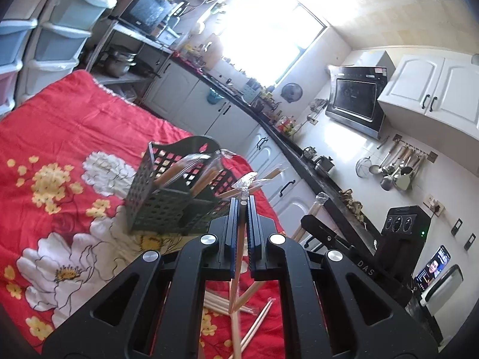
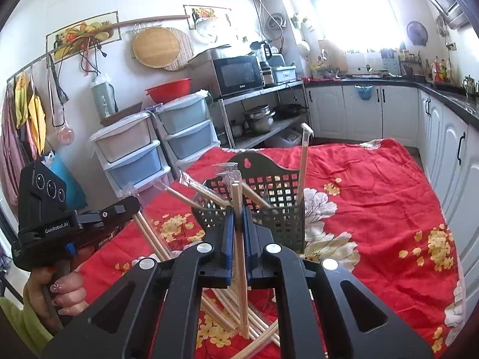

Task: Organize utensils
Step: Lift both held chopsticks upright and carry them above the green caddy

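Red floral cloth [image 2: 374,209] covers the whole surface, with a dark green perforated plastic utensil basket [image 2: 278,206] standing upright on it. Several plastic-wrapped wooden chopsticks [image 2: 302,164] already lean inside the basket, and a loose pile of wrapped chopsticks [image 2: 227,314] lies on the cloth just in front of it. Left gripper [image 1: 242,206] is clamped narrow on one wrapped chopstick pair [image 1: 238,269], held nearly upright. Right gripper [image 2: 238,212] is likewise pinched on its own wooden chopstick [image 2: 239,254], right in front of the basket.
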A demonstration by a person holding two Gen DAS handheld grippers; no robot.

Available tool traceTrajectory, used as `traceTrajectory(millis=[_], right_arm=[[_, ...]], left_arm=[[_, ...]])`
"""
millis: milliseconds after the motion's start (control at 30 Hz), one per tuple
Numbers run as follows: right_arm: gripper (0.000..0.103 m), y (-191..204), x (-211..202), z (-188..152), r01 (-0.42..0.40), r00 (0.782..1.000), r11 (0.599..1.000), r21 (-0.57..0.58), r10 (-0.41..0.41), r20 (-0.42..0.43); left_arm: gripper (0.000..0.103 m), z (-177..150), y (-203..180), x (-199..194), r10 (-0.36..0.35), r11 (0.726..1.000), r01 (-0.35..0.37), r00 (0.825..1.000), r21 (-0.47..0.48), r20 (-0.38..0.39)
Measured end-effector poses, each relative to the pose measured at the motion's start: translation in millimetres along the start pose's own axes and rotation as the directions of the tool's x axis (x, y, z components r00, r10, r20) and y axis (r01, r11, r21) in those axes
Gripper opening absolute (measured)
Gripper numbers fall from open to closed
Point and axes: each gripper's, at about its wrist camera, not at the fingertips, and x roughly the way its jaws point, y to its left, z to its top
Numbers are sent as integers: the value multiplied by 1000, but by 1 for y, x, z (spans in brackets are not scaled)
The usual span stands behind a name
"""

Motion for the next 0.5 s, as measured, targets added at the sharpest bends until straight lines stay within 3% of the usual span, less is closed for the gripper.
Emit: traceTrajectory(millis=[500], right_arm=[[6,9,-18,28,4,996,999,-42,0,89]], left_arm=[[3,34,-43,4,-31,992,24,998,121,57]])
